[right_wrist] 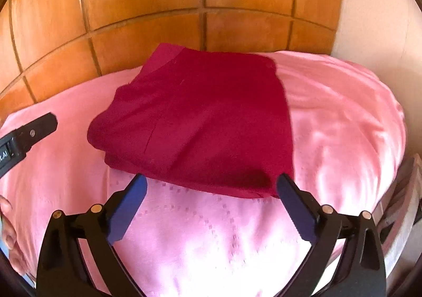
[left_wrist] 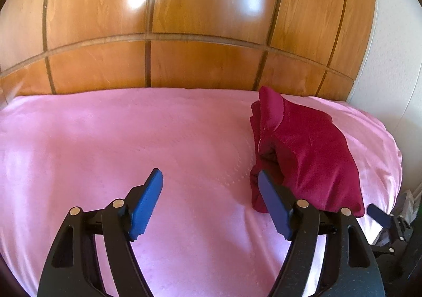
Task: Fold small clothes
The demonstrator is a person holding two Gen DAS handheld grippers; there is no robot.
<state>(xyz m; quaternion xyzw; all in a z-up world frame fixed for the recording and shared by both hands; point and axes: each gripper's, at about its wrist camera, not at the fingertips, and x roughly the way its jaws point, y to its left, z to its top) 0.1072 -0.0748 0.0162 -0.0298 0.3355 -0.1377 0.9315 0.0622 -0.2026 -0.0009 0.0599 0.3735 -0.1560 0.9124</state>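
Observation:
A dark red garment (right_wrist: 200, 117) lies folded in a flat stack on the pink bedspread (right_wrist: 337, 117), near the wooden headboard. My right gripper (right_wrist: 211, 186) stands open just short of the stack's near edge, nothing between its blue pads (right_wrist: 126, 212). In the left wrist view the same garment (left_wrist: 311, 149) sits to the right. My left gripper (left_wrist: 209, 178) is open over bare bedspread (left_wrist: 105, 138); its right pad (left_wrist: 271, 202) is close to the garment's near left corner, and whether it touches I cannot tell.
A glossy wooden panelled headboard (left_wrist: 200, 20) rises right behind the bed. A white wall (left_wrist: 395, 59) stands to the right. The bed's right edge drops off near some grey clutter (left_wrist: 408, 202). A person's fingers (right_wrist: 8, 228) show at the left edge of the right wrist view.

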